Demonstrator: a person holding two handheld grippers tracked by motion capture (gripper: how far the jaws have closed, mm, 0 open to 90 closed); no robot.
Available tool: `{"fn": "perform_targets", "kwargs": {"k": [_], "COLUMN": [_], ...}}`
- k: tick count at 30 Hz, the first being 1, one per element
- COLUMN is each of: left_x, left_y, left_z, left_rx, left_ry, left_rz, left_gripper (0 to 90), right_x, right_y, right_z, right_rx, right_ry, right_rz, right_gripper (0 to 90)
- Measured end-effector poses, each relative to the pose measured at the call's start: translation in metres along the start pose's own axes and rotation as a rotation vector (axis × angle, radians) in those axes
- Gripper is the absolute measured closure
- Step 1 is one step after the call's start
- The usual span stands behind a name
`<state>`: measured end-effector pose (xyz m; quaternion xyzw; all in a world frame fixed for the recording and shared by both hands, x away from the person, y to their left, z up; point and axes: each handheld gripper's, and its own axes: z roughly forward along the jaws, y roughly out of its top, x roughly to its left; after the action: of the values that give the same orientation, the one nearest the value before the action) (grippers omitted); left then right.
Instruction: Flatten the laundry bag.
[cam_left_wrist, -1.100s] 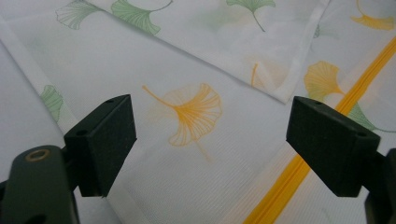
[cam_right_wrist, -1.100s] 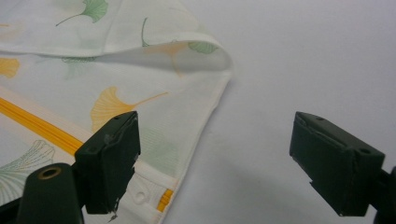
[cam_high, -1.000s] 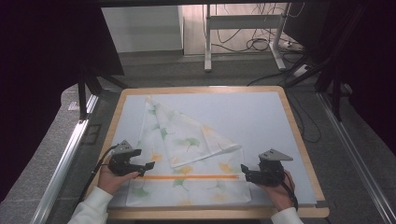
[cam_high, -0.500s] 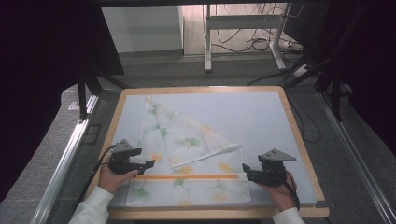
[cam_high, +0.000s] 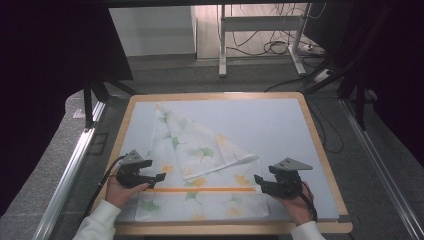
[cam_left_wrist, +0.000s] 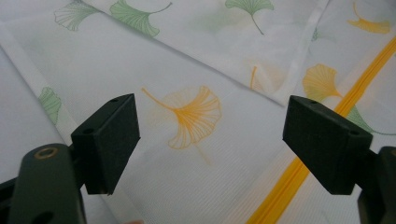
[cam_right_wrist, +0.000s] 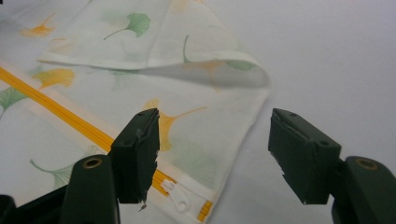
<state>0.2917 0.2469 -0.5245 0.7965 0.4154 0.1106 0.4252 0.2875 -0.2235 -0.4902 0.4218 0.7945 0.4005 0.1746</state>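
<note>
Since a second ago my right gripper (cam_high: 260, 181) slid slightly right; left gripper (cam_high: 159, 176) unmoved. Both gape wide, holding nothing, flanking the folded ginkgo-print zippered bag (cam_high: 200, 165) on the grey mat (cam_high: 280, 125), wooden table (cam_high: 320, 150), cabled floor.

Cloth bag (cam_high: 200, 185) flat on the table mat (cam_high: 280, 125), between the two grippers. Left gripper (cam_high: 156, 176) over the bag's left edge; right gripper (cam_high: 259, 181) at its right edge, by the zip pull (cam_right_wrist: 180, 198). Folded-over flap (cam_high: 200, 145) lies beyond both grippers, possibly slightly lifted at its right corner.
</note>
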Motion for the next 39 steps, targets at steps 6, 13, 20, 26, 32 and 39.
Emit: {"fn": "perform_targets", "kwargs": {"k": [6,13,20,26,32,39], "left_x": [0.000,-0.002,-0.002,-0.003,-0.003,-0.003], "left_y": [0.000,-0.001,-0.001,-0.002,-0.002,-0.002], "left_z": [0.001,-0.001,0.001,0.002,0.003,0.003], "left_rx": [0.005,0.002,0.006,0.011,0.013,0.013], "left_ry": [0.004,0.012,0.008,0.004,0.003,0.004], "left_rz": [0.004,0.012,0.011,0.014,0.012,0.008], "left_gripper": [18.5,18.5,18.6,18.6,18.6,18.6], "right_x": [0.009,0.019,0.033,0.045,0.051,0.061], "right_y": [0.007,0.018,0.028,0.037,0.040,0.048], "right_z": [0.005,0.013,0.020,0.029,0.035,0.041], "right_rx": [-0.002,-0.004,-0.005,-0.005,0.003,-0.002], "right_ry": [0.031,0.071,0.101,0.131,0.145,0.160], "right_rz": [-0.025,-0.041,-0.073,-0.083,-0.086,-0.100], "right_gripper": [35.7,36.8,37.5,38.3,38.6,38.9]}}
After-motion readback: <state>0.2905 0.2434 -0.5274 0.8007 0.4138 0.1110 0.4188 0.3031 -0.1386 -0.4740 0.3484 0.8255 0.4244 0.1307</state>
